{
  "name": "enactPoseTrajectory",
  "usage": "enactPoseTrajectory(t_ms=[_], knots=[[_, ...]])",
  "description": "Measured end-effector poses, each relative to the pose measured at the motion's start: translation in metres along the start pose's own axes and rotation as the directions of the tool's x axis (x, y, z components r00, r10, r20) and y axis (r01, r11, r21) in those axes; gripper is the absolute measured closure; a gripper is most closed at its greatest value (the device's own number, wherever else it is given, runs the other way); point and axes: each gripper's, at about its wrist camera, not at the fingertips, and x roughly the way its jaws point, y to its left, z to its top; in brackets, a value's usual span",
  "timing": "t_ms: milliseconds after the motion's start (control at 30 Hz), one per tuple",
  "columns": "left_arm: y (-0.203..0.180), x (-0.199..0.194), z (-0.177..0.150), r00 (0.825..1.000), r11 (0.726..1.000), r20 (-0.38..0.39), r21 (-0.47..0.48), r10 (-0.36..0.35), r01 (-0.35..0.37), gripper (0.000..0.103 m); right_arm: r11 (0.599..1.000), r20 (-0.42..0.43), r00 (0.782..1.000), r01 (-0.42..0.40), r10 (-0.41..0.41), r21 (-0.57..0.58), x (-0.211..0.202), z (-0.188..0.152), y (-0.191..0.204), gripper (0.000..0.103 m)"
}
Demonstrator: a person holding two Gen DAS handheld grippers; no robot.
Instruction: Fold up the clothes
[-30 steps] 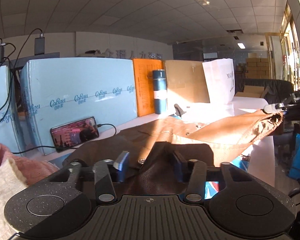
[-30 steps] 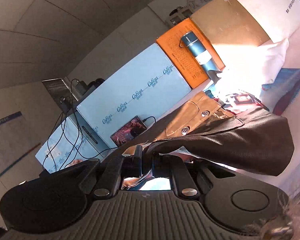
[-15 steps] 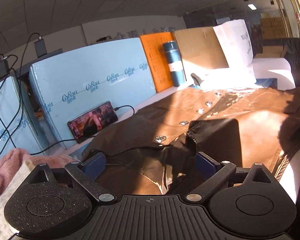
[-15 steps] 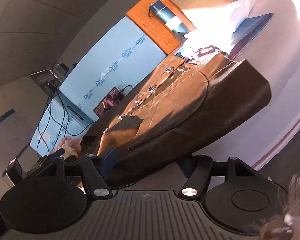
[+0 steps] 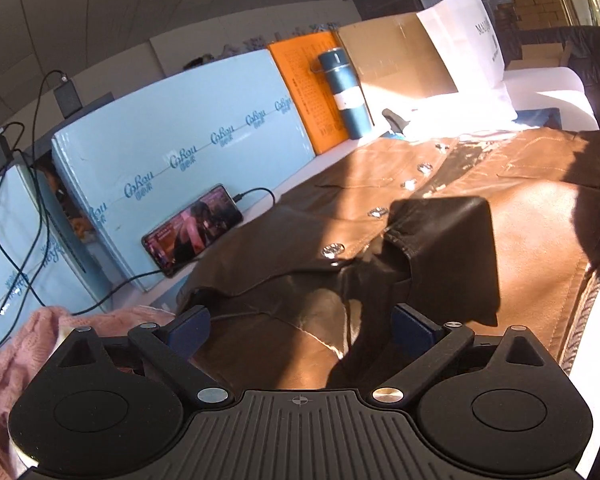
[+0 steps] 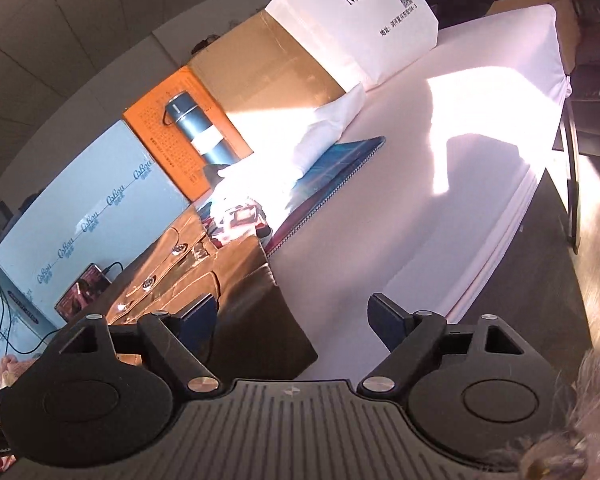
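A brown leather jacket with metal snaps lies spread on the white table, one sleeve folded across its front. My left gripper is open and empty just above the jacket's near part. In the right wrist view the jacket lies at the left, its dark folded edge near the left finger. My right gripper is open and empty over the jacket's corner and the white table.
Blue foam boards, an orange board, a cardboard box and a white bag line the far side. A blue flask stands there. A phone leans on the foam. Pink knitwear lies at the left. The table edge drops off at right.
Both grippers let go of the jacket and opened wide. The lifted sleeve came down across the jacket front. The right gripper swung toward the table's right side.
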Motion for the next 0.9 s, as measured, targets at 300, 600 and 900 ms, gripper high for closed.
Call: enactPoseTrajectory(t_ms=[300, 600, 900], knots=[[0.057, 0.011, 0.038, 0.954, 0.862, 0.163, -0.487, 0.252, -0.144, 0.002, 0.992, 0.053, 0.992, -0.109, 0.112, -0.067, 0.024, 0.029, 0.03, 0.007], [0.098, 0.095, 0.037, 0.938, 0.462, 0.332, -0.819, -0.103, 0.34, 0.001, 0.97, 0.039, 0.983, -0.168, 0.177, -0.175, 0.046, 0.046, 0.081, 0.004], [0.11, 0.15, -0.018, 0.976, 0.279, 0.053, -0.954, -0.211, 0.112, 0.001, 0.988, -0.094, 0.988, -0.131, 0.123, -0.081, 0.125, 0.079, 0.102, 0.001]])
